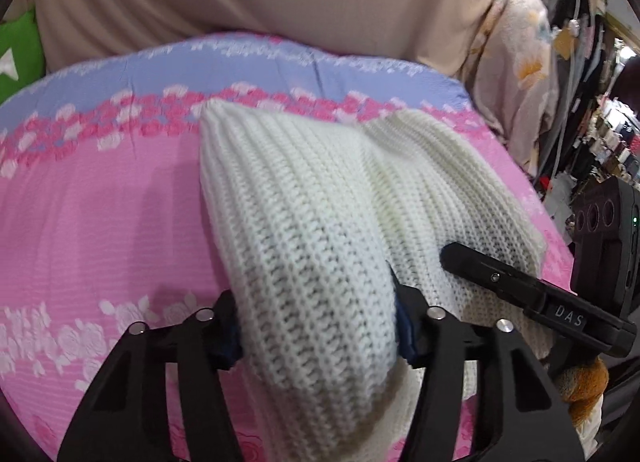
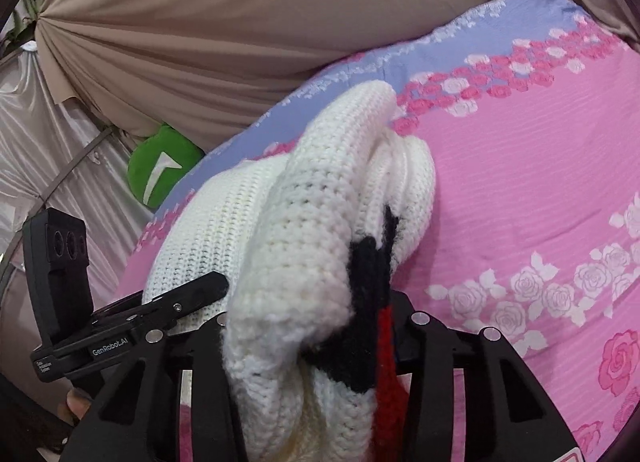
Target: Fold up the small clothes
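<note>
While the white knitted sweater [image 1: 320, 197] lies bunched on the pink flowered bedspread [image 1: 100, 201], the left gripper [image 1: 316, 326] is half closed, its pads pressing a thick fold at the near edge. On its left side the bedspread is bare up to the green cushion [image 1: 18, 57] at the far edge. The right gripper [image 2: 308, 326] also clamps a thick fold, white with black and red yarn. On its right side the bedspread is wide and free.
</note>
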`<move>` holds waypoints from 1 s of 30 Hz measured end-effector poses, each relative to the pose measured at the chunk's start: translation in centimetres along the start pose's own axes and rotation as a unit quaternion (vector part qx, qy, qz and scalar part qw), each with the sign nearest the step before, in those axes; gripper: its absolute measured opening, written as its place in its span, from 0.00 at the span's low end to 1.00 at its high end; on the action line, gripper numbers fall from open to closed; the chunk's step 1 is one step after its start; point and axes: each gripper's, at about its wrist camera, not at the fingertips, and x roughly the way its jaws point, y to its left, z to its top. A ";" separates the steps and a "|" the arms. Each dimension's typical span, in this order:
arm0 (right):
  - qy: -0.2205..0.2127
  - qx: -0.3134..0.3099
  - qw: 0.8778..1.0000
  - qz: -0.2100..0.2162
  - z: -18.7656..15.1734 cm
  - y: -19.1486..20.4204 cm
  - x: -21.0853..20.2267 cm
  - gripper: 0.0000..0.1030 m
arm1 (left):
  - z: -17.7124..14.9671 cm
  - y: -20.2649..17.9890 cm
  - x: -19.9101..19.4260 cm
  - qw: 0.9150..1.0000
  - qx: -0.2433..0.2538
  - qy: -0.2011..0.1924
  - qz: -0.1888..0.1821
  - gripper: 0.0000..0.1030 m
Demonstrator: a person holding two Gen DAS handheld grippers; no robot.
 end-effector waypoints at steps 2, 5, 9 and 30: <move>-0.031 -0.028 0.999 0.013 1.2 2.2 -1.6 0.41 | 1.2 -0.1 -1.7 1.000 0.014 -0.025 -0.007 0.51; -0.069 -0.070 0.995 0.023 3.4 5.5 -3.2 0.41 | 3.8 0.2 -5.2 0.996 0.034 -0.076 -0.014 0.50; -0.132 -0.124 0.981 0.064 7.2 10.4 -4.0 0.41 | 7.7 1.5 -11.1 0.984 0.063 -0.166 0.002 0.51; -0.041 -0.107 0.993 -0.034 9.4 11.0 13.2 0.13 | 8.4 20.6 -2.0 0.990 -0.077 -0.074 0.094 0.79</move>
